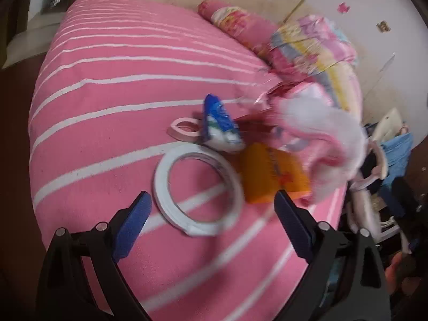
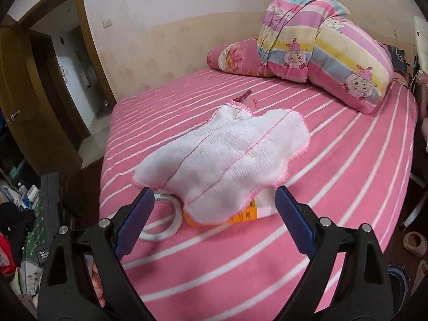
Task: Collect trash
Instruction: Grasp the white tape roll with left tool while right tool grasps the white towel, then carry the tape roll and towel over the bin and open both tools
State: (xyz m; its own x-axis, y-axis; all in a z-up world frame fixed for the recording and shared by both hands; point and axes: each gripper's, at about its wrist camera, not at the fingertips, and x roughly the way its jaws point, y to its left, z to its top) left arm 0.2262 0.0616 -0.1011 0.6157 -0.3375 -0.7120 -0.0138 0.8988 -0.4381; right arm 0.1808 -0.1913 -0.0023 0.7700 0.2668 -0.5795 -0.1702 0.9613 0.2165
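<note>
On the pink striped bed [image 1: 107, 123] lie a white tape roll [image 1: 160, 179], a small pink tape roll [image 1: 175, 128], a blue and white wrapper [image 1: 219, 123], an orange box [image 1: 270, 174] and a white fluffy cloth with pink trim [image 1: 321, 133]. My left gripper [image 1: 214, 208] is open, its blue fingers either side of the white tape roll. My right gripper [image 2: 214, 203] is open just short of the cloth [image 2: 222, 149], which covers most of the orange box [image 2: 240, 218]; the white tape roll [image 2: 175, 223] peeks out at its left.
A striped cartoon quilt [image 2: 334, 45] and a pink pillow [image 2: 235, 56] lie at the head of the bed. An open wooden door [image 2: 29, 101] is at the left. Clutter lies on the floor [image 2: 21, 214] beside the bed. A small red scrap [image 2: 242, 96] lies beyond the cloth.
</note>
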